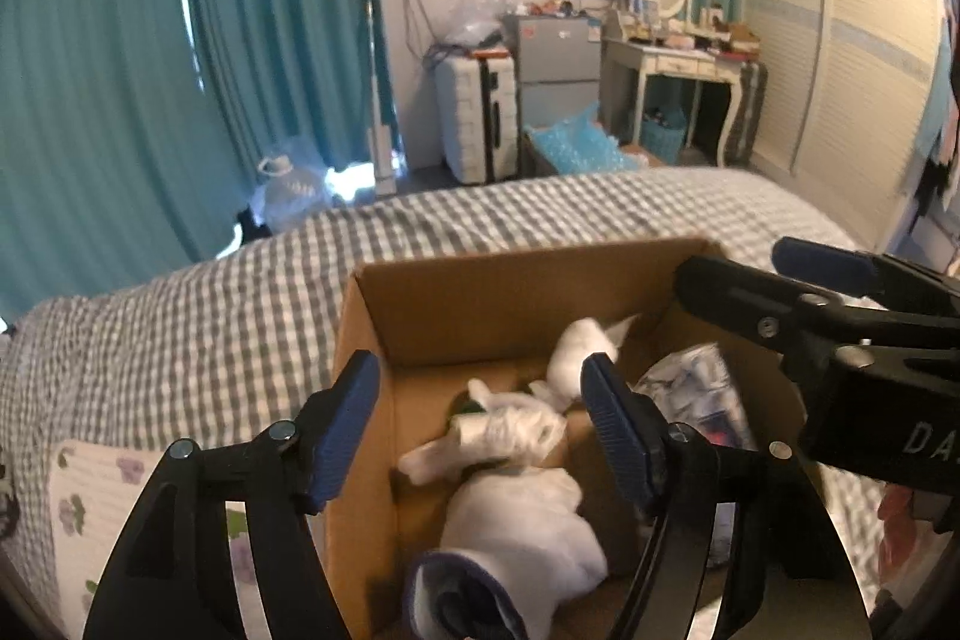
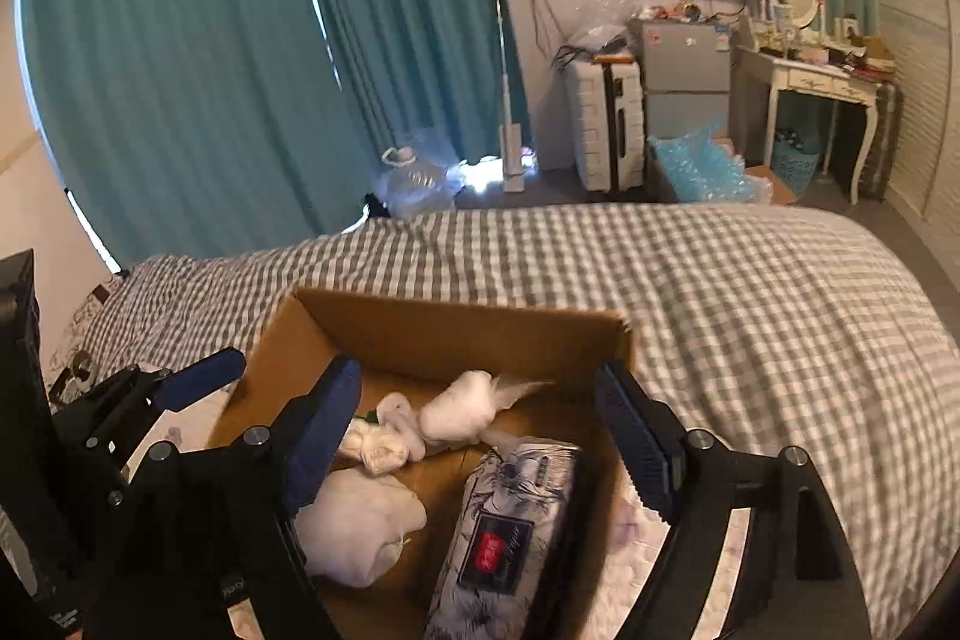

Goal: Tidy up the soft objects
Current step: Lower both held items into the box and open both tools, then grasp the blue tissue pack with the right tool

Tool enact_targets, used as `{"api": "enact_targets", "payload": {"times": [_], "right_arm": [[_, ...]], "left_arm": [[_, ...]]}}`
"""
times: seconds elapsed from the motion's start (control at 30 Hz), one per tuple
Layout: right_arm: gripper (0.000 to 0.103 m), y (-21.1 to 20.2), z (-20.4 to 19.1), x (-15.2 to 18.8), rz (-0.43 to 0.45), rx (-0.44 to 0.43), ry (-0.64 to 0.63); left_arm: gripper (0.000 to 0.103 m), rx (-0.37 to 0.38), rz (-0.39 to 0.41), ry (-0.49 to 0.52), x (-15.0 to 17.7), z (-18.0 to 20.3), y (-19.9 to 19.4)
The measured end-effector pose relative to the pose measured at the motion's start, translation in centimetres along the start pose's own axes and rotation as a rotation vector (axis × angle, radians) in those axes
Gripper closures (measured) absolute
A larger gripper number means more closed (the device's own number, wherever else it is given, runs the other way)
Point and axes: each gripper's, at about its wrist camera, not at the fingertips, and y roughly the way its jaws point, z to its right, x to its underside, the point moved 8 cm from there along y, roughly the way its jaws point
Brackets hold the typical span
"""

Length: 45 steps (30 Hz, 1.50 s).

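An open cardboard box (image 1: 456, 304) (image 2: 456, 334) sits on the checked bed. Inside lie several white soft things: a large white bundle (image 1: 528, 526) (image 2: 360, 526), a white knotted plush with a green bit (image 1: 510, 430) (image 2: 384, 436), a small white plush (image 1: 579, 352) (image 2: 462, 406) and a patterned tissue pack (image 1: 702, 394) (image 2: 510, 532). My left gripper (image 1: 480, 430) is open and empty over the box's left side. My right gripper (image 2: 480, 442) is open and empty over the box; it also shows in the left wrist view (image 1: 780, 274) at the right, and the left gripper shows in the right wrist view (image 2: 198, 382).
The grey checked bedspread (image 1: 210, 328) (image 2: 750, 316) stretches around the box. A floral pillow (image 1: 90, 508) lies at the left. Beyond the bed are teal curtains (image 2: 210, 70), a white suitcase (image 2: 600, 124), a small fridge (image 2: 684, 64), a dressing table (image 2: 816, 82) and blue bubble wrap (image 2: 702, 172).
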Motion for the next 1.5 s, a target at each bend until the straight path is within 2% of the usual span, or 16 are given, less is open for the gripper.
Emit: {"api": "enact_targets", "payload": {"times": [0.1, 0.3, 0.47, 0.57, 0.7, 0.73, 0.77, 0.8, 0.83, 0.9, 1.0, 1.07, 1.13, 1.23, 1.33, 1.5], "right_arm": [[0.022, -3.3, -0.4, -1.2, 0.042, -0.005, -0.013], [0.022, -11.1, -1.5, -3.2, 0.123, 0.040, -0.042], [0.020, -17.6, -3.0, -5.0, 0.173, 0.056, -0.061], [0.018, -21.6, -4.9, -5.6, 0.200, 0.075, -0.103], [0.008, -27.9, -7.9, -5.6, 0.286, 0.094, -0.132], [0.006, -29.3, -8.6, -5.5, 0.313, 0.098, -0.133], [0.003, -30.3, -9.3, -5.1, 0.329, 0.093, -0.137], [0.003, -31.3, -10.2, -4.7, 0.338, 0.078, -0.146], [0.003, -31.8, -10.8, -4.3, 0.337, 0.071, -0.152], [0.003, -32.9, -12.1, -3.2, 0.335, 0.081, -0.160], [0.003, -33.7, -13.4, -1.2, 0.334, 0.083, -0.177], [0.003, -33.7, -13.9, 0.3, 0.330, 0.074, -0.175], [0.003, -33.0, -14.0, 1.8, 0.317, 0.066, -0.172], [0.003, -30.7, -14.2, 4.5, 0.285, 0.098, -0.182], [0.003, -26.6, -13.6, 7.4, 0.226, 0.097, -0.167], [0.003, -18.3, -12.3, 12.8, 0.077, 0.060, -0.127]], "left_arm": [[0.032, 0.009, 0.017, -0.024, -1.0, -0.1, -2.1], [0.031, 0.022, 0.078, -0.030, -3.8, 0.3, -7.6], [0.031, -0.013, 0.143, 0.035, -5.3, 0.6, -15.0], [0.031, -0.029, 0.201, 0.043, -6.0, -0.3, -20.7], [0.030, -0.082, 0.298, 0.029, -5.8, -2.4, -28.7], [0.028, -0.093, 0.328, 0.032, -5.6, -2.7, -30.7], [0.016, -0.100, 0.350, 0.033, -5.3, -3.0, -32.1], [0.012, -0.101, 0.375, 0.041, -4.9, -3.1, -33.6], [0.012, -0.088, 0.405, 0.060, -4.2, -3.0, -35.2], [0.012, -0.076, 0.393, 0.077, -3.1, -3.1, -36.3], [0.012, -0.041, 0.366, 0.075, -1.1, -3.4, -36.5], [0.012, -0.009, 0.394, 0.057, 0.2, -4.1, -36.4], [0.012, 0.014, 0.396, 0.032, 1.4, -4.6, -35.7], [0.012, 0.047, 0.350, 0.017, 4.1, -5.1, -33.5], [0.012, 0.033, 0.287, -0.005, 6.7, -6.1, -29.9], [0.012, 0.023, 0.172, -0.077, 10.7, -7.7, -22.8]]}}
